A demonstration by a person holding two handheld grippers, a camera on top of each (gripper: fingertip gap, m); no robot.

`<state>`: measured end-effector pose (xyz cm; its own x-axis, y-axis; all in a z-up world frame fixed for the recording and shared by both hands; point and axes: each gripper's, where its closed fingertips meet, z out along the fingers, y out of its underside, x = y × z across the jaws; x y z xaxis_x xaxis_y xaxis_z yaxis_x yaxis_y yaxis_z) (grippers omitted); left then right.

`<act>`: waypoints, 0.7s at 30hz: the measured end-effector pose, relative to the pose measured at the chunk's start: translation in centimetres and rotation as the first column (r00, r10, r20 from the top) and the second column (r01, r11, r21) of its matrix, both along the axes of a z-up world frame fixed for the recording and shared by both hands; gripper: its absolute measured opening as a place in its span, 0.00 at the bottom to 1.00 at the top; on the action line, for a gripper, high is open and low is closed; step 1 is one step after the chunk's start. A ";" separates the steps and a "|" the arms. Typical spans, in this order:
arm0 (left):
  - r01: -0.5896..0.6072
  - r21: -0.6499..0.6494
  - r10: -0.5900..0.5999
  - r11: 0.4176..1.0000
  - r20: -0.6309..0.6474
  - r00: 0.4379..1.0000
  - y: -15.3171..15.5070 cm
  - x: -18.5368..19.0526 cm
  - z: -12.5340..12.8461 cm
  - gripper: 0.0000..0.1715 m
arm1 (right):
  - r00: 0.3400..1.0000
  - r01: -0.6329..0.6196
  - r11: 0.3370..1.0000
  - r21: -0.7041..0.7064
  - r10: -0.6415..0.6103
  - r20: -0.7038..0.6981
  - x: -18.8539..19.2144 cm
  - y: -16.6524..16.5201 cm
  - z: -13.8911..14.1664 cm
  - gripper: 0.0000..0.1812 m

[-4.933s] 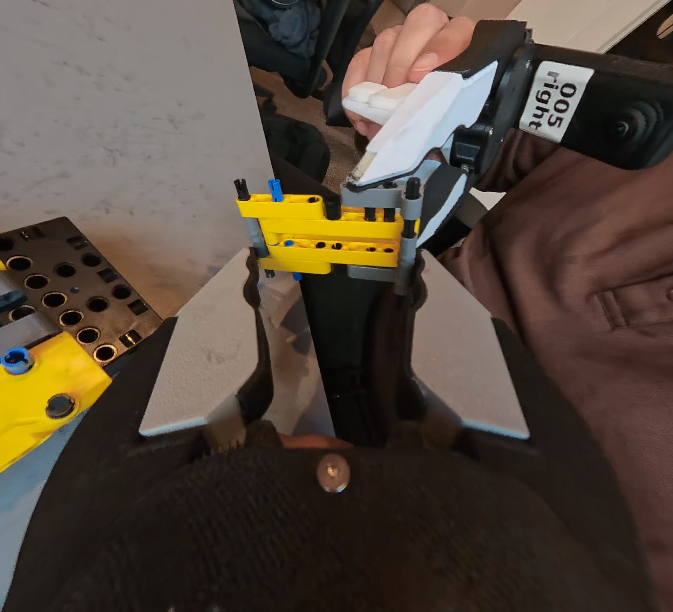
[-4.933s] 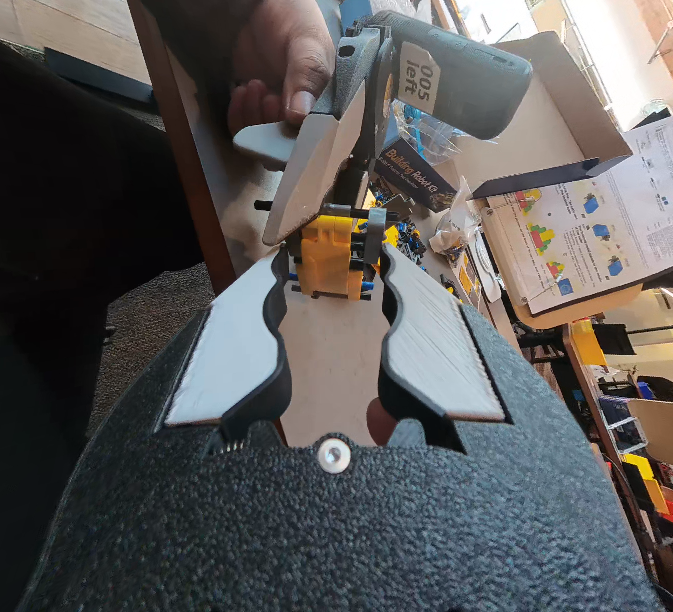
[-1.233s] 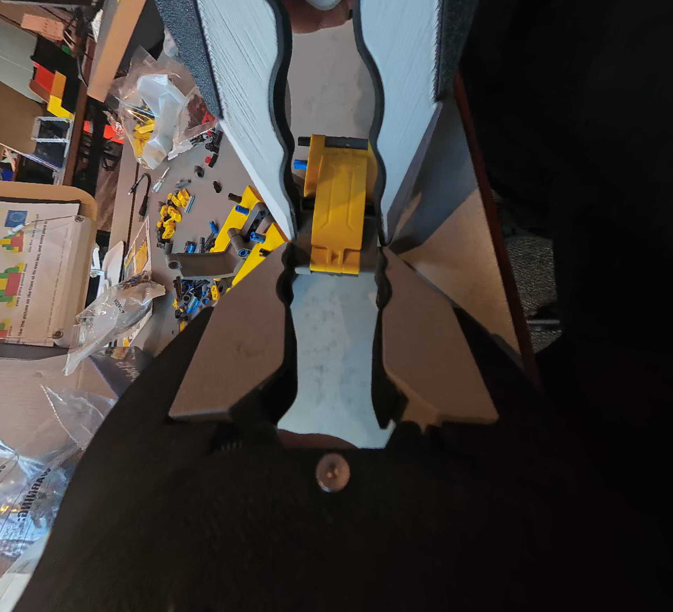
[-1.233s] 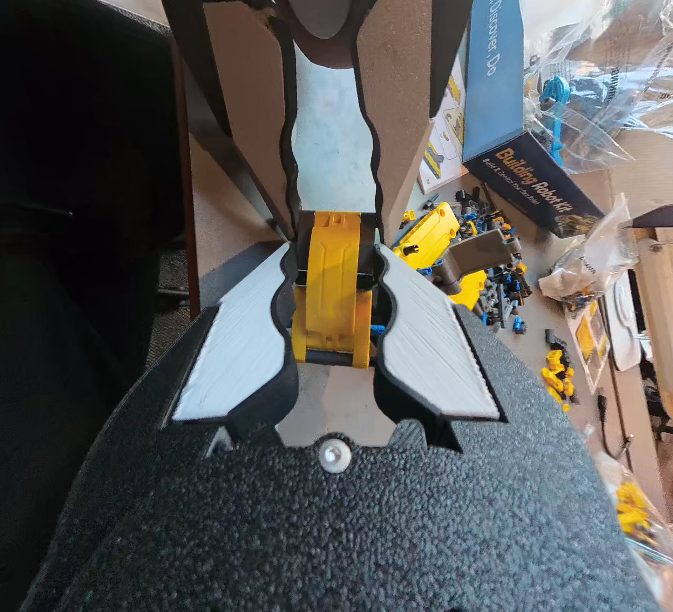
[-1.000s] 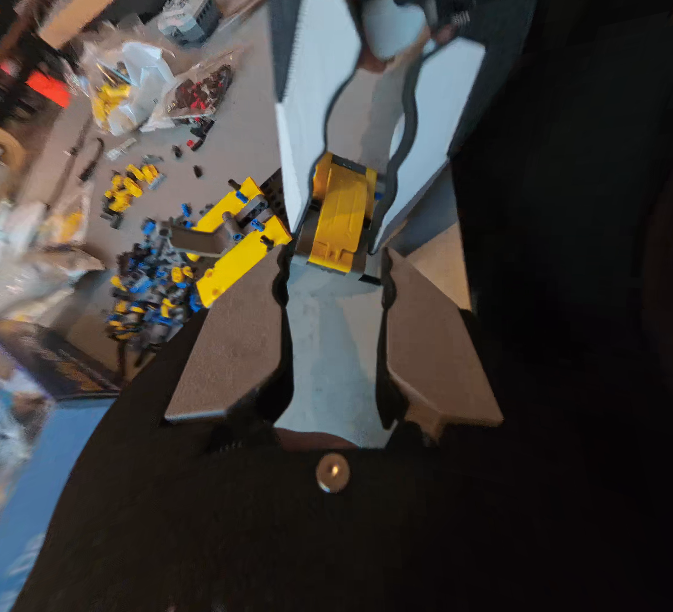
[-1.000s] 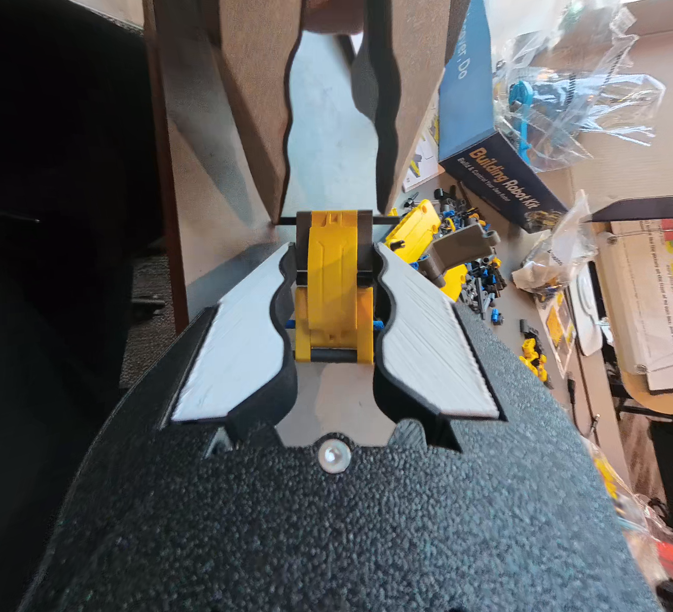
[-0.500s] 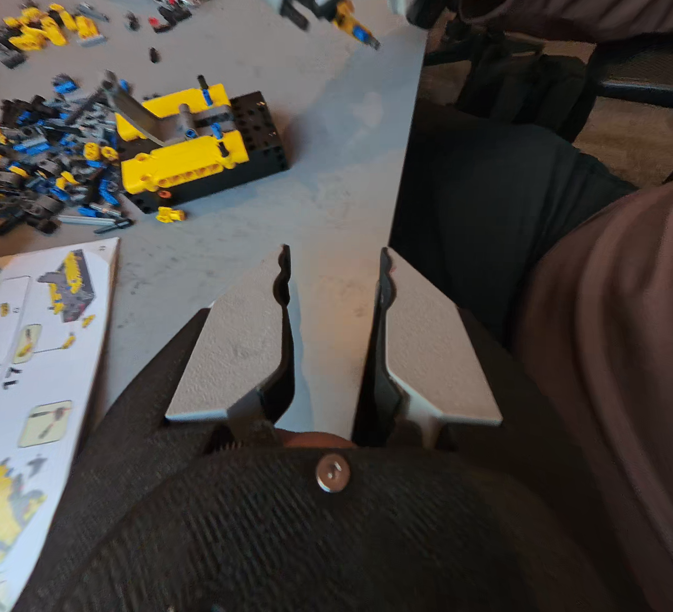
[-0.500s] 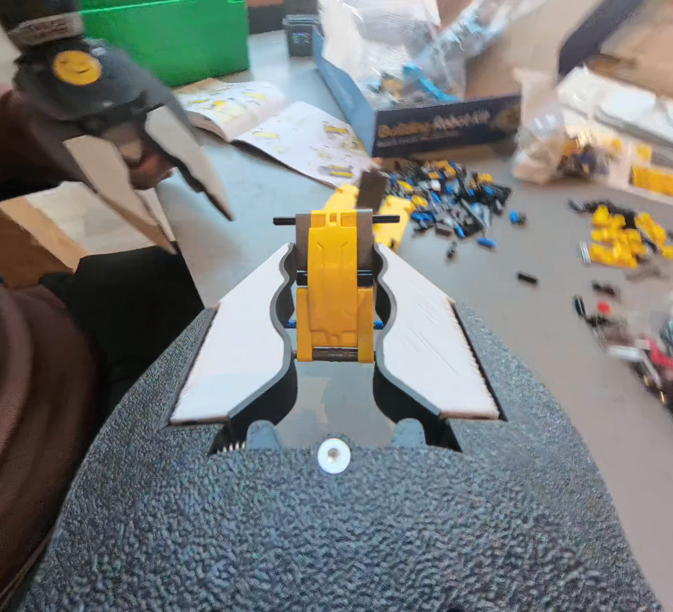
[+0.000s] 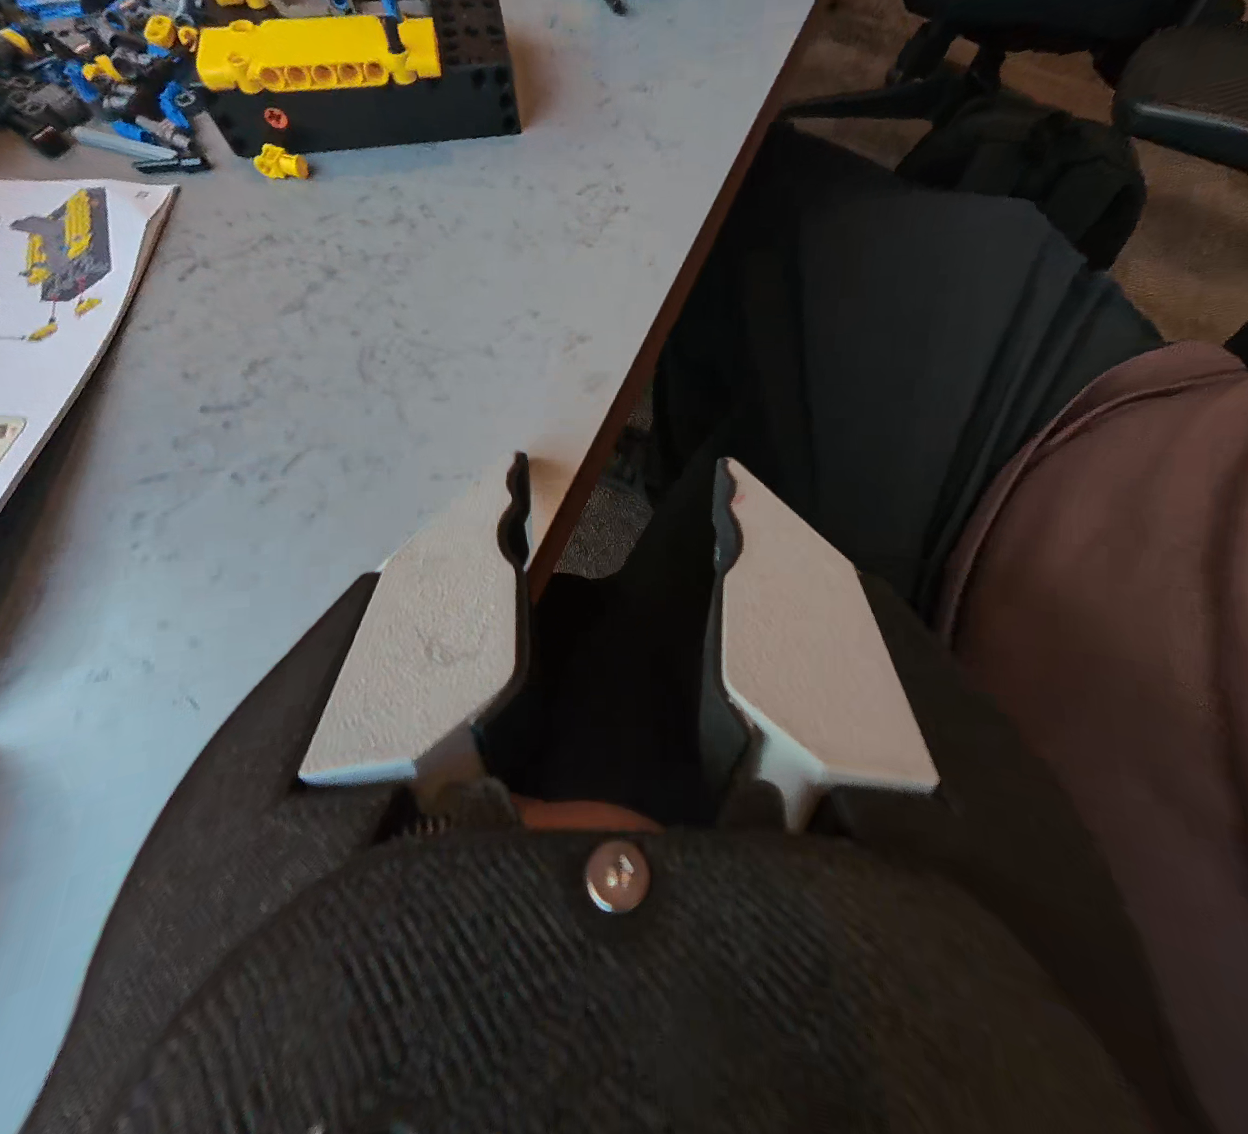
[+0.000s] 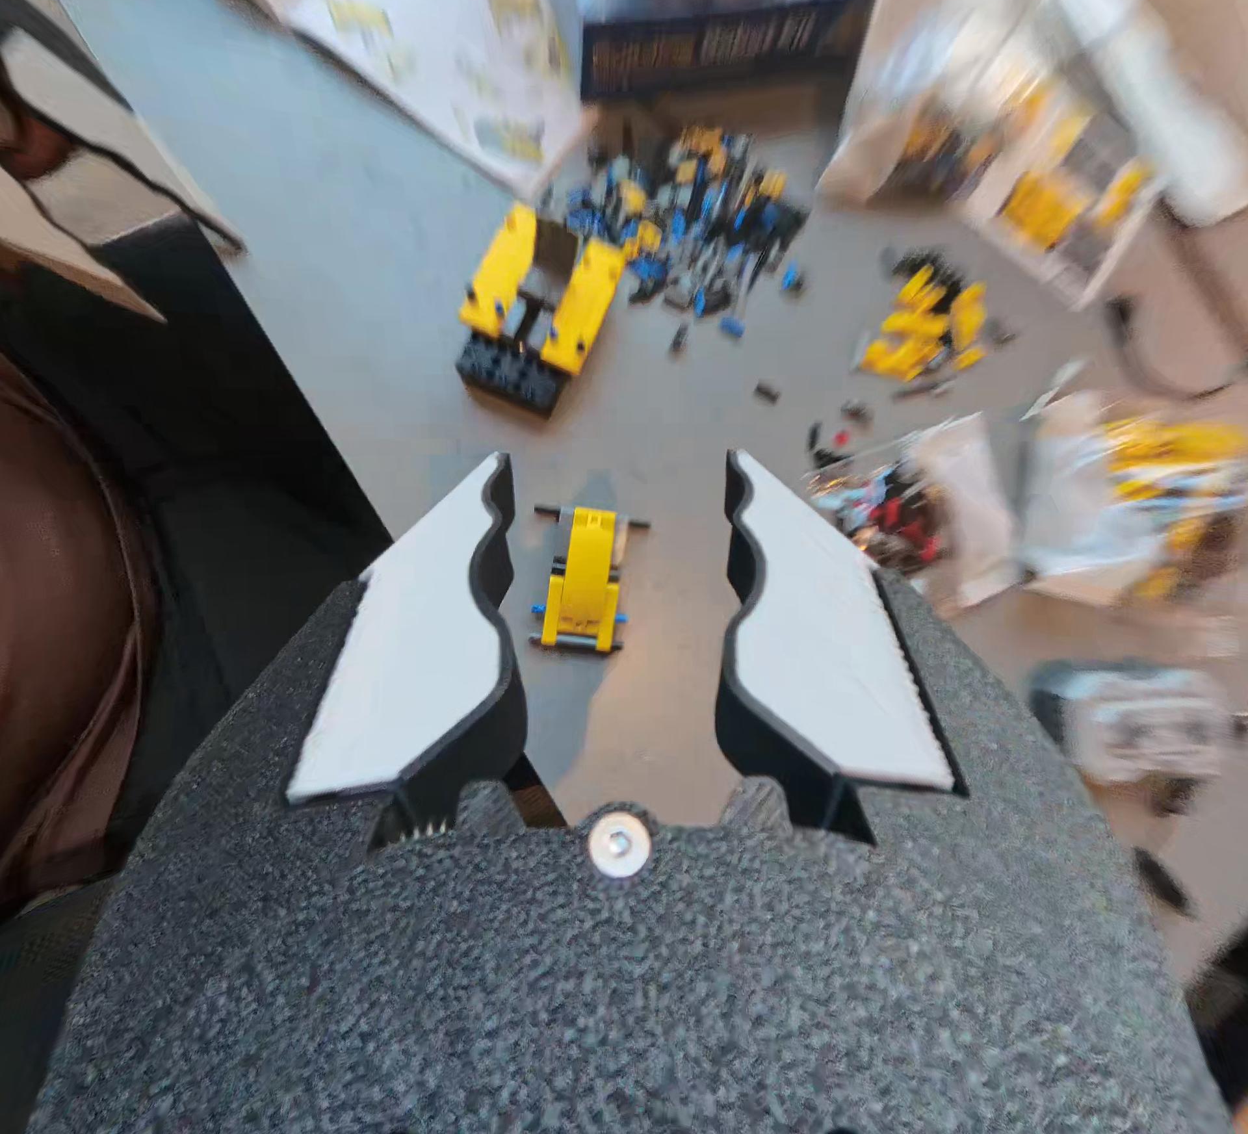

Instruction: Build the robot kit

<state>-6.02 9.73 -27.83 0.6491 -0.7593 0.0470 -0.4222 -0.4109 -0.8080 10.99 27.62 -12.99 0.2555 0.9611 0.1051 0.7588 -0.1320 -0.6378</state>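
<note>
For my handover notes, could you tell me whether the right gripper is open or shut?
Open: the right gripper has its fingers spread, and the small yellow assembly lies untouched on the table.

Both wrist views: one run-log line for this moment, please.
left gripper: open, empty, over table edge | right gripper: open, above small yellow assembly lying on table | larger yellow-black build: untouched

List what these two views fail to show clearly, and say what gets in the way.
- Right wrist view: bags of parts at the right and the booklet are smeared by motion blur.
- Left wrist view: loose parts pile is cut by the left edge; pieces too small to sort.
- Left wrist view: instruction sheet is cut by the left edge.
- Left wrist view: the table hides the floor beneath it.
</note>
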 end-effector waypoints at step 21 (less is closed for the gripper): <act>0.074 0.244 -0.027 0.967 -0.188 0.982 -3.4 -0.4 -2.5 0.27 | 0.924 -0.224 0.971 -0.082 0.185 -0.334 -12.7 -22.6 -7.2 0.11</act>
